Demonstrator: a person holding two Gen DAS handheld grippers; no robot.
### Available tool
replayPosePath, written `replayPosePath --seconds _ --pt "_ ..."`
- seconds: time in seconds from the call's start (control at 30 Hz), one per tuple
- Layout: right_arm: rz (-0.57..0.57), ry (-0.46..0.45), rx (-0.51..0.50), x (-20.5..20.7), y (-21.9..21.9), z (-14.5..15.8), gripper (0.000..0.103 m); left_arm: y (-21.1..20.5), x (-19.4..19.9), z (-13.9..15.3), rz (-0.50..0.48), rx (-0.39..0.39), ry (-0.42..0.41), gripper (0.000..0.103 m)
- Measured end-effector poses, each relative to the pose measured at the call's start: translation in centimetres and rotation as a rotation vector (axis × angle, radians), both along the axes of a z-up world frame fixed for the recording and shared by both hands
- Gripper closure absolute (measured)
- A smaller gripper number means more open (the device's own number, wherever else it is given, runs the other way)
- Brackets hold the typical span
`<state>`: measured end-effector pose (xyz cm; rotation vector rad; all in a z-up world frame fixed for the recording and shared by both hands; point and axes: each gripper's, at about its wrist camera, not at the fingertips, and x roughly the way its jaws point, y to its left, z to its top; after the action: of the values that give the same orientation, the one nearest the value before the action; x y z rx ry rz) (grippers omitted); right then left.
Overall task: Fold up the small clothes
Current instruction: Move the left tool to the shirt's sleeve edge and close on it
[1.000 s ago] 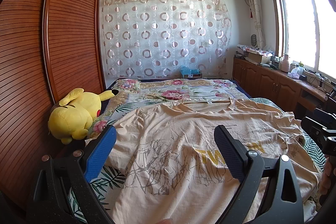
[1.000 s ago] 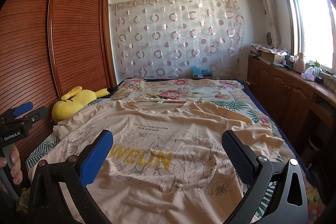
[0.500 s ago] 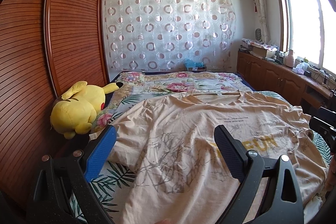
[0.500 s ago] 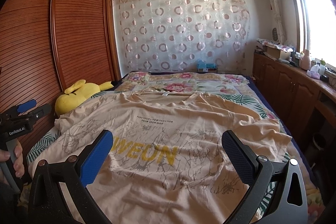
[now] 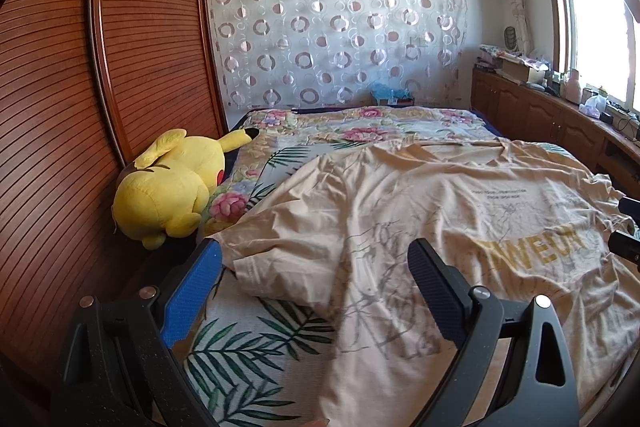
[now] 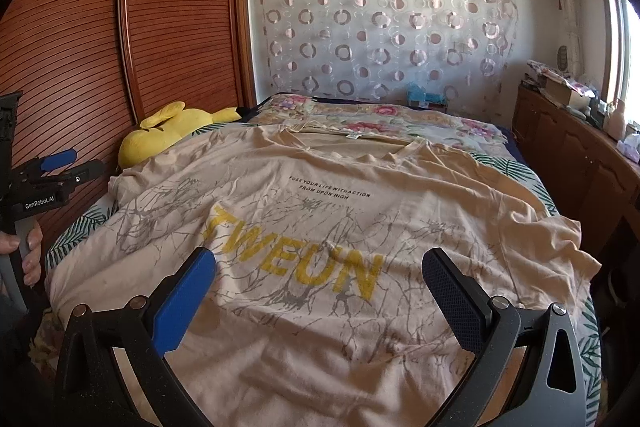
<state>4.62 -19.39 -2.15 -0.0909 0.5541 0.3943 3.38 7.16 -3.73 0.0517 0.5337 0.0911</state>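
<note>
A beige T-shirt (image 6: 340, 211) with yellow letters and grey line print lies spread face up on the bed, collar away from me. It also shows in the left wrist view (image 5: 420, 211), with its left sleeve (image 5: 280, 251) lying on the sheet. My left gripper (image 5: 316, 263) is open and empty, low over that sleeve and the shirt's left side. My right gripper (image 6: 320, 275) is open and empty, just above the shirt's lower middle. The left gripper also shows at the left edge of the right wrist view (image 6: 52, 171).
A yellow plush toy (image 5: 172, 187) lies at the bed's left side against the wooden wardrobe doors (image 5: 80, 87). The floral leaf-print bed sheet (image 5: 256, 347) shows around the shirt. A wooden cabinet (image 6: 576, 155) with clutter runs along the right under the window.
Both grippers have moved down and forward toward the shirt. The left wrist view has swung left toward the sleeve. Both stay open.
</note>
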Motion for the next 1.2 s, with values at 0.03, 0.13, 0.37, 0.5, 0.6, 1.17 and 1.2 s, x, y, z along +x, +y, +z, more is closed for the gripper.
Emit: replayPosePath --seconds 0.03,0.13,0.37,0.5,0.6,1.17,1.2 --pt "0.005 0.004 -0.002 0.2 0.2 0.0 0.000 0.4 0.2 -0.2 0.003 0.006 0.007 0.008" --pt "0.028 0.013 -0.002 0.6 0.4 0.0 0.000 1.6 0.8 -0.5 0.004 0.014 0.027 0.008" --pt "0.088 0.032 -0.009 1.3 0.6 0.4 0.000 5.1 2.6 -1.5 -0.011 0.000 0.103 0.008" --pt "0.111 0.035 -0.016 1.5 0.8 0.5 0.000 7.6 4.4 -2.2 -0.025 -0.049 0.152 0.008" --pt "0.130 0.041 -0.018 1.5 0.9 0.4 0.000 9.2 5.4 -2.9 -0.019 -0.063 0.181 0.012" --pt "0.250 0.100 -0.095 5.6 5.3 1.1 0.000 13.1 11.2 -5.9 -0.027 -0.193 0.350 0.035" --pt "0.256 0.109 -0.088 6.0 5.5 1.1 0.000 13.1 11.5 -6.1 -0.033 -0.211 0.364 0.035"
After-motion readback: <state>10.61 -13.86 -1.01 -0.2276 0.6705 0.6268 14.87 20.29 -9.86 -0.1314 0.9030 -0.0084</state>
